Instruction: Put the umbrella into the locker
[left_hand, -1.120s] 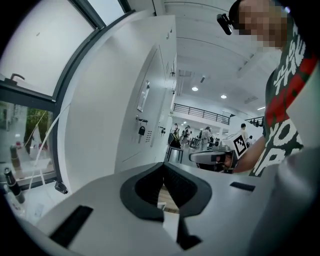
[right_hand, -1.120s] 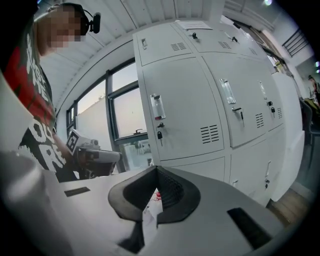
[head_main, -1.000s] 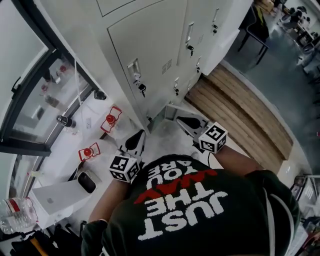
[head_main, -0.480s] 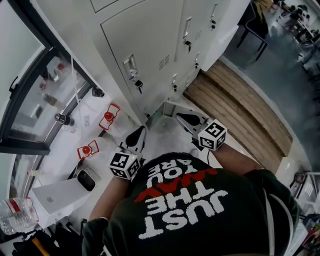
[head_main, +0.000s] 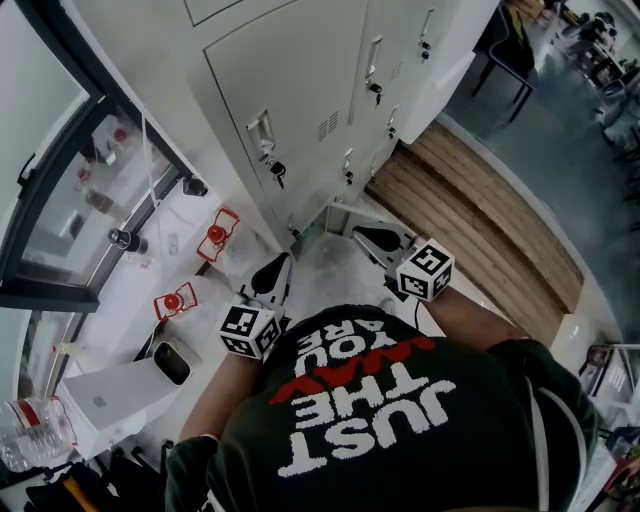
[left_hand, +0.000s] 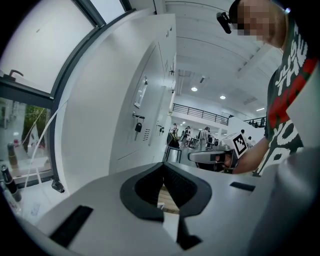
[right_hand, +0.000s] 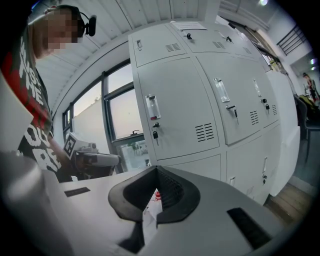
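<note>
Both claws stand closed and empty. The left claw (head_main: 279, 268) and the right claw (head_main: 360, 237) are held side by side, apart, in front of the person's waist. They point toward the bank of lockers (head_main: 300, 90), each with its jaws together and nothing gripped, as each gripper view confirms. No umbrella can be identified in any view. Every locker door in sight is shut, with keys (head_main: 280, 172) hanging from the locks. This arrangement fits an umbrella already behind a closed door, and equally one waiting out of frame; the pictures do not settle which. In my judgement, sound practice in either case is to hold the claws level, clear of the dangling keys and of the cluttered surface (head_main: 120, 300) at the left.
</note>
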